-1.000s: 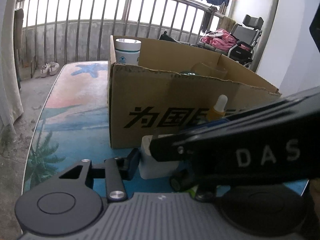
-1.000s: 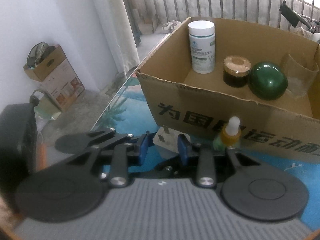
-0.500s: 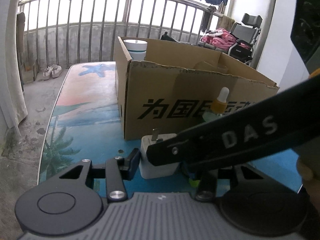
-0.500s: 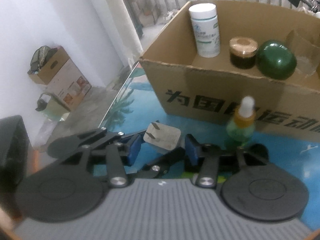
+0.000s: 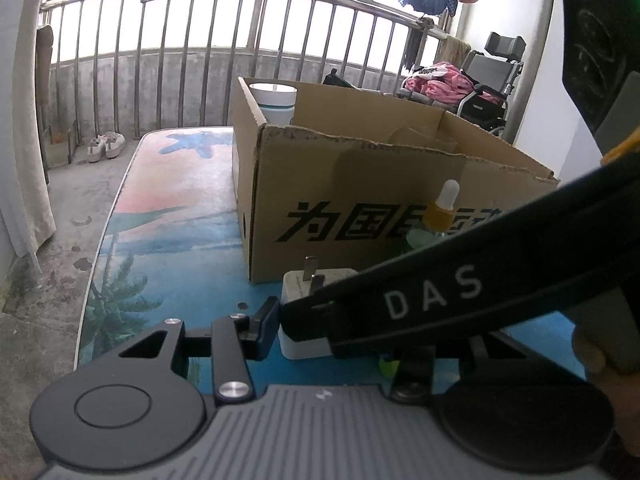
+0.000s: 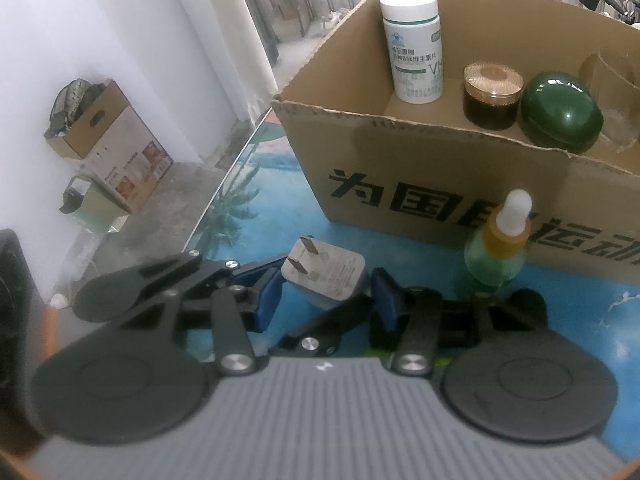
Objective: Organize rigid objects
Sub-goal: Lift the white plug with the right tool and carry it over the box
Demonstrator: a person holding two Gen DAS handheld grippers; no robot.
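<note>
A white charger plug [image 6: 324, 276] with two prongs sits between both grippers, in front of the cardboard box [image 6: 400, 160]. The pads of my right gripper [image 6: 326, 300] stand on either side of it with a small gap, so that gripper is open. In the left wrist view my left gripper [image 5: 332, 336] presses its left pad against the plug [image 5: 300, 300]; its other finger is hidden behind the right gripper's black arm [image 5: 432, 300]. A green dropper bottle [image 6: 500, 248] stands upright by the box's front wall.
Inside the box are a white pill bottle [image 6: 414, 48], a gold-lidded jar [image 6: 492, 96], a green oval case [image 6: 560, 112] and a clear glass [image 6: 616, 100]. The blue printed tabletop [image 5: 180, 240] ends at the left. A small box [image 6: 108, 140] sits on the floor.
The right gripper's pads have spread apart off the plug and that view has tilted back. The left gripper still grips the plug, and the box has shifted right in its view.
</note>
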